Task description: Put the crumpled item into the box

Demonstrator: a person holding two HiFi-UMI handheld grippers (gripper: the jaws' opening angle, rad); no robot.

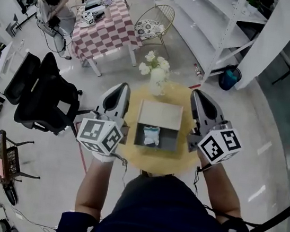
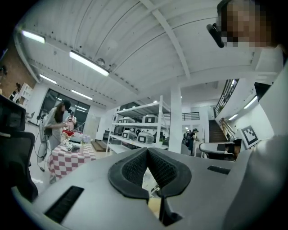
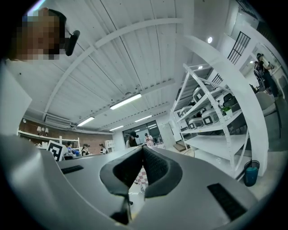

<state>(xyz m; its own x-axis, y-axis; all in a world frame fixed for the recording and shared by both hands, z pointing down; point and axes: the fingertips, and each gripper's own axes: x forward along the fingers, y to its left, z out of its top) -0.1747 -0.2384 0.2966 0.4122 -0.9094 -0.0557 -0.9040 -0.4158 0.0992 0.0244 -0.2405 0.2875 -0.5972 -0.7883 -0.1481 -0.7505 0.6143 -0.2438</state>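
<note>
A grey open-topped box (image 1: 159, 114) stands in the middle of a small round yellow table (image 1: 128, 156). Inside it lies the crumpled item (image 1: 151, 135), a pale white and light blue wad. My left gripper (image 1: 121, 87) hangs just left of the box and my right gripper (image 1: 198, 94) just right of it, both apart from the box. Their cameras look out at the room and ceiling, away from the table. In the left gripper view the left gripper (image 2: 147, 150) has its pads together with nothing between them. The right gripper (image 3: 143, 148) looks the same in the right gripper view.
A vase of white flowers (image 1: 156, 72) stands at the table's far edge behind the box. A black office chair (image 1: 46, 96) is to the left. Farther off are a checkered table (image 1: 105, 22), a gold wire chair (image 1: 155, 22), white shelving (image 1: 218, 16) and a blue bin (image 1: 229, 77).
</note>
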